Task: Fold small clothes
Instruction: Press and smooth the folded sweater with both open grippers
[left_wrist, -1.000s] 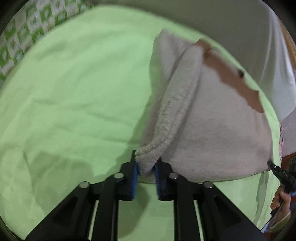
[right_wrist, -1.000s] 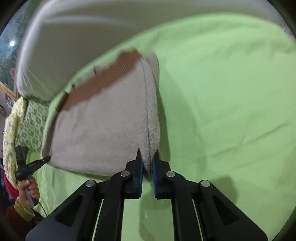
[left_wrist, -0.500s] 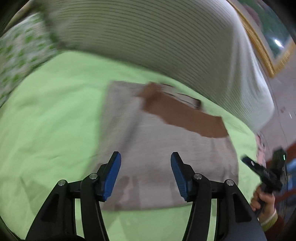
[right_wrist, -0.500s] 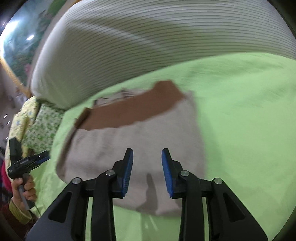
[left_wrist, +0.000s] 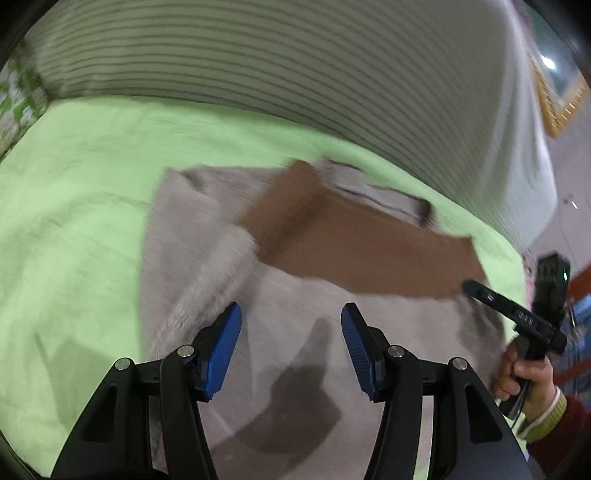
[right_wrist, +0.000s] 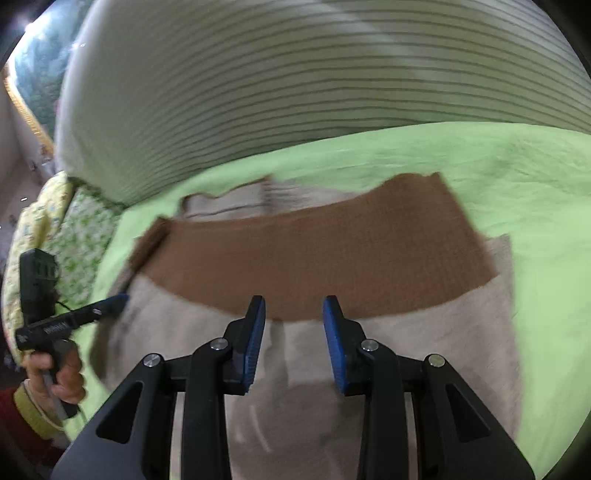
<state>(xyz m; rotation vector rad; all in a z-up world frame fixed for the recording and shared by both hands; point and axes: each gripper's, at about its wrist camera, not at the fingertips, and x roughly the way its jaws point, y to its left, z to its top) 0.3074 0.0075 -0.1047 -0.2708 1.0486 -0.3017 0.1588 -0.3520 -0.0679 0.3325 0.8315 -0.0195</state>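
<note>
A small beige fleece garment (left_wrist: 207, 266) with a brown band (left_wrist: 354, 243) lies folded flat on the green bedsheet (left_wrist: 74, 177). It also shows in the right wrist view (right_wrist: 424, 350), with its brown band (right_wrist: 314, 254) across the middle. My left gripper (left_wrist: 291, 332) is open and empty, just above the garment's near part. My right gripper (right_wrist: 293, 321) is open and empty over the near edge of the brown band. Each gripper also appears in the other's view, at the garment's side edge: the right one (left_wrist: 480, 291), the left one (right_wrist: 114, 301).
A large striped pillow or bolster (left_wrist: 295, 66) lies along the far side of the bed, also in the right wrist view (right_wrist: 295, 85). A green-patterned cushion (right_wrist: 74, 236) sits at the left. A framed picture (left_wrist: 557, 99) hangs on the wall.
Both grippers let go of the garment's corners and opened. The garment dropped flat on the sheet, and both grippers moved in over it.
</note>
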